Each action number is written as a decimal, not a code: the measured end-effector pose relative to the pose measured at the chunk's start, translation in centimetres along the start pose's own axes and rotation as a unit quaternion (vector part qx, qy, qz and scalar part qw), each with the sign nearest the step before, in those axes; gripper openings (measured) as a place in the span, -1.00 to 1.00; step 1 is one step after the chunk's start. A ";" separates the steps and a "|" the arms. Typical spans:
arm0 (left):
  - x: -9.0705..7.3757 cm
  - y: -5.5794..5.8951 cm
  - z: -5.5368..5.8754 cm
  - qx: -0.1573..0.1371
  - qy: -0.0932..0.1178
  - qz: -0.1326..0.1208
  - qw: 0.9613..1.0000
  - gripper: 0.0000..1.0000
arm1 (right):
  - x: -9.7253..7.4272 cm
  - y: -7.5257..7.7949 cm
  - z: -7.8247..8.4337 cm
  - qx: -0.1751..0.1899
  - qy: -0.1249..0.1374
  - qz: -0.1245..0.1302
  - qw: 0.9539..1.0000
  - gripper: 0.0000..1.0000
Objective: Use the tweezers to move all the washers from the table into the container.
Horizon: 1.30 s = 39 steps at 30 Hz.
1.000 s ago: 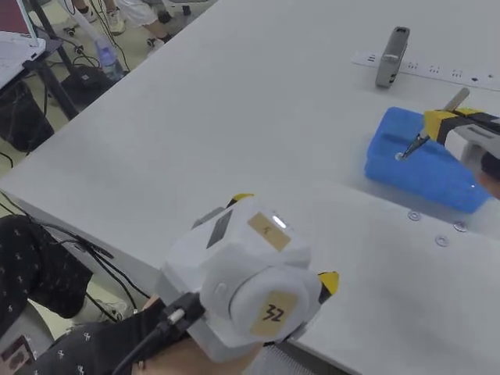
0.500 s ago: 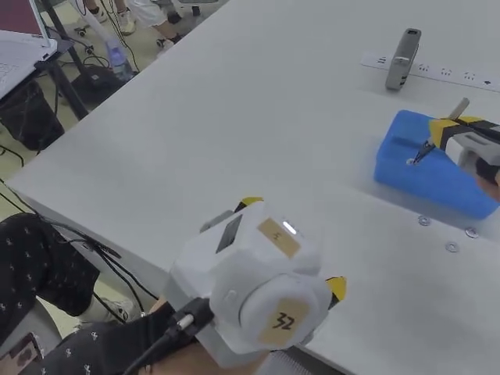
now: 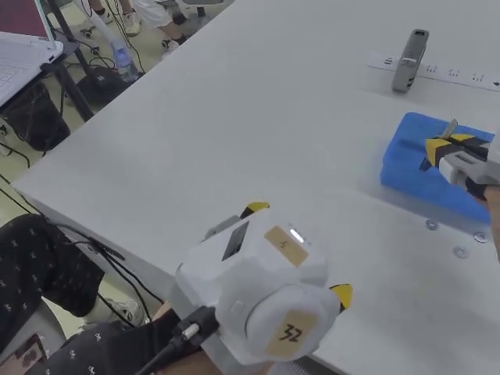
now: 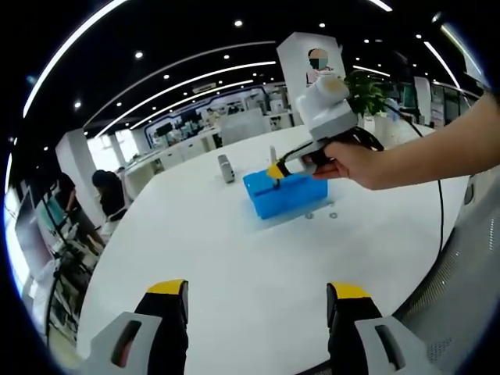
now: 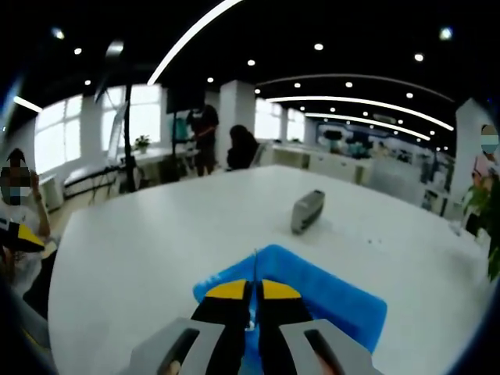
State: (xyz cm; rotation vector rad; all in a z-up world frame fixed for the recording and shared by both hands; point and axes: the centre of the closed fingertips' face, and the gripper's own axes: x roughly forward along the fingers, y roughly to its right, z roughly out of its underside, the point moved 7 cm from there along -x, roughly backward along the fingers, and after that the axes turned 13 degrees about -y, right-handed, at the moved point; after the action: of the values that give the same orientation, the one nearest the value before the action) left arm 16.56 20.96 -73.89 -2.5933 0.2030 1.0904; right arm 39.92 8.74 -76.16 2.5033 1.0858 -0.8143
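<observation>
Three washers (image 3: 461, 251) lie flat on the white table (image 3: 273, 117) at the right edge of the head view, close together but not touching, just below the blue container (image 3: 414, 160) and apart from it. The right tongs (image 3: 434, 148) reach in from the right edge of that view and hover over the container. They are narrowed to a thin slit around the tweezers (image 3: 451, 128), whose upper end sticks up above the yellow tips. In the right gripper view the tweezers show as a thin strip pinched between the two yellow tips, with the container's blue surface directly beneath. Whether the tweezer points carry a washer I cannot tell. The left tongs (image 4: 258, 291) stand wide apart with nothing between them, low in the left gripper view above bare table near its front edge. In the head view they sit at the bottom centre, well apart from the container and the washers. In the upper right of the head view, beyond the container, a grey handheld device (image 3: 410, 58) rests on a white power strip (image 3: 449, 73). In the upper left corner, off the table, sits a laptop (image 3: 19, 55)
</observation>
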 end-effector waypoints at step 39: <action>-0.1 -0.1 0.0 -0.001 0.002 -0.003 1.000 0.47 | -8.2 -0.9 -1.2 0.009 0.038 -0.049 0.998 -0.97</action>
State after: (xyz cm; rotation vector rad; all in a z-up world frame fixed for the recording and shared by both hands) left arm 16.49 21.05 -73.80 -2.5962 0.1969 1.0829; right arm 35.15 5.23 -70.27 2.5307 1.2413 -0.7630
